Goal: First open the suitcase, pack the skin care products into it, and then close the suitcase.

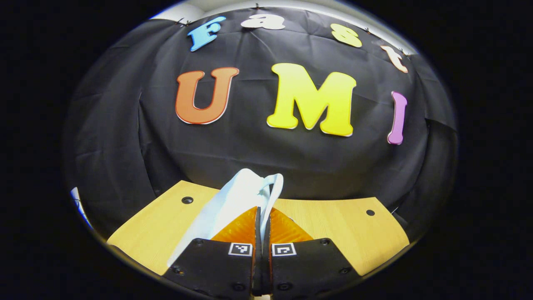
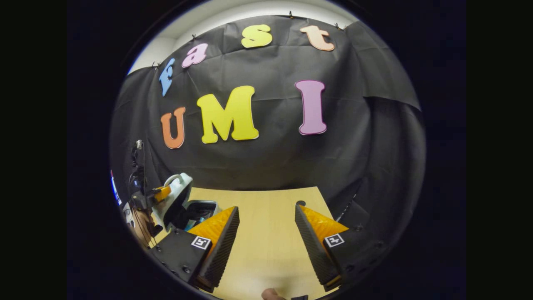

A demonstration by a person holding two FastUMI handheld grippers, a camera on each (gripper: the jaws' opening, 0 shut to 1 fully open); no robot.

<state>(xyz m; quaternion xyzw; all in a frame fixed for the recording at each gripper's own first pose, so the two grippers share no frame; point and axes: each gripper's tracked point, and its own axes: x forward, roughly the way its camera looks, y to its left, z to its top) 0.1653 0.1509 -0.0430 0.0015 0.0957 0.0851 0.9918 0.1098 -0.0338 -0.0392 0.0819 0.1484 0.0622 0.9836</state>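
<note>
Pale, glossy plastic is what I have pinched in my left hand-held gripper: the lid of the suitcase, its edge running up and away from me between the two fingers, which are drawn almost together on it. In the left gripper view the lid stands tilted up off the wooden counter, with a loop-like handle at its far top.

From the right gripper view the suitcase sits off to my left, at the counter's left edge, with its lid raised and the dark interior of the lower half showing just beside it. I can make out something dark and a touch of blue inside, too small to name. The left hand-held gripper is there on the lid, held by a hand.

My right hand-held gripper hangs with fingers spread wide, nothing between them but bare counter. It is well apart from the case, so the left hand is the nearer one. I judge the opening step to be underway; I cannot see skin care products clearly.
</note>
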